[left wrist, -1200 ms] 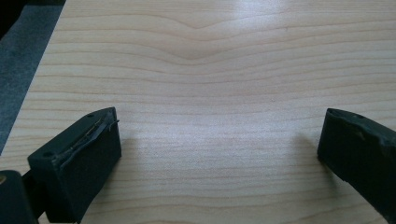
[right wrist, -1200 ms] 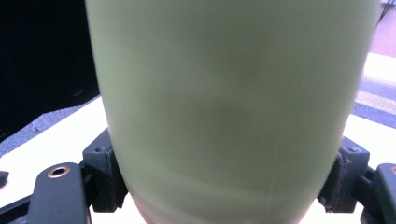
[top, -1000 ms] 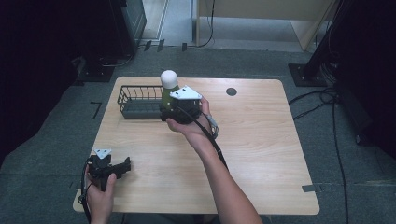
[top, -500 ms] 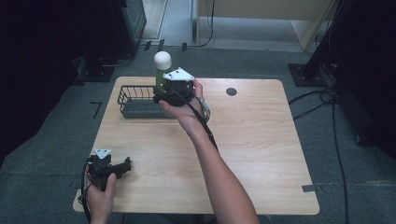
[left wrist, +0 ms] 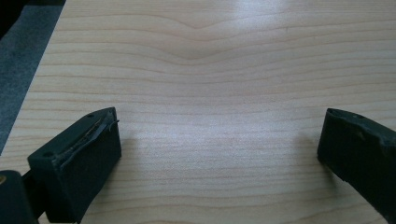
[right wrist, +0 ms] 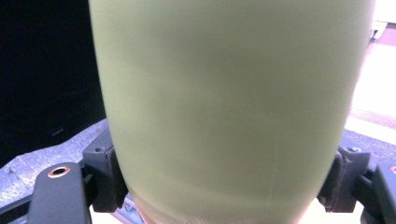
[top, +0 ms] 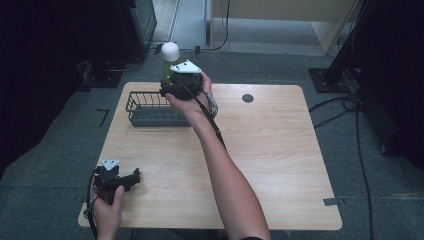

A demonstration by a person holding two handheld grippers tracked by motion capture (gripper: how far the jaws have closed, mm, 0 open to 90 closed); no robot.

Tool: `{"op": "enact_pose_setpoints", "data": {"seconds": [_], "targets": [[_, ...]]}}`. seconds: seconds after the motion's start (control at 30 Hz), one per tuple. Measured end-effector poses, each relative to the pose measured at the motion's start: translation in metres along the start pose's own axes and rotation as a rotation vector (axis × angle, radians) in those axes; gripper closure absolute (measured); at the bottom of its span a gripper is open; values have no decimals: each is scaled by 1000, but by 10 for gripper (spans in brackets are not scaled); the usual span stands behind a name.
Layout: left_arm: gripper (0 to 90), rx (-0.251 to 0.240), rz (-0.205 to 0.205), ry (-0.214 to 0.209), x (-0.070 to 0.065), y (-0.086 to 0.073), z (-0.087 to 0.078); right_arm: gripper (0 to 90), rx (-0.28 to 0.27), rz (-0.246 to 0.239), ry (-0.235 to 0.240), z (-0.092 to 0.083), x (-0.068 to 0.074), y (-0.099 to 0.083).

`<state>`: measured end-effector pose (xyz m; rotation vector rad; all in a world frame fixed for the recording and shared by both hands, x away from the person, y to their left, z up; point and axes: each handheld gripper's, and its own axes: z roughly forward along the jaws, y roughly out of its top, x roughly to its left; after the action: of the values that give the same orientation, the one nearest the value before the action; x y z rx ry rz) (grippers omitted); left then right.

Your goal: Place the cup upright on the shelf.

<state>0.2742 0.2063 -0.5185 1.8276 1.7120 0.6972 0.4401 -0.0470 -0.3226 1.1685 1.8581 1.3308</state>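
Right claw (top: pixel 172 82) clamped on pale green bottle (right wrist: pixel 229 107) with white round cap (top: pixel 170 50), raised above wire basket (top: pixel 150 111), left claw (left wrist: pixel 219 154) spread wide, empty, low over table (left wrist: pixel 210 60)

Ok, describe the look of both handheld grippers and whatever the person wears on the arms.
Both grippers are black, each topped by a pale three-cornered plate. The left gripper has blocky black jaws, and a black cable trails from the right gripper along the forearm. The arms have no sleeves; a wristwatch sits on the right wrist.
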Motion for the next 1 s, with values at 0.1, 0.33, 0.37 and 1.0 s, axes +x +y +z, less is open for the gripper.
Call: {"op": "enact_pose_setpoints", "data": {"seconds": [0.1,0.33,0.37,1.0], "targets": [[0,0,0,0,0,0,0,207,3,2,4,7,2,3],[0,2,1,0,0,0,0,207,-8,2,8,21,6,6],[0,2,1,0,0,0,0,207,-11,-4,5,23,6,6],[0,-1,-3,0,0,0,0,207,60,-12,-33,50,-1,-28]]}}
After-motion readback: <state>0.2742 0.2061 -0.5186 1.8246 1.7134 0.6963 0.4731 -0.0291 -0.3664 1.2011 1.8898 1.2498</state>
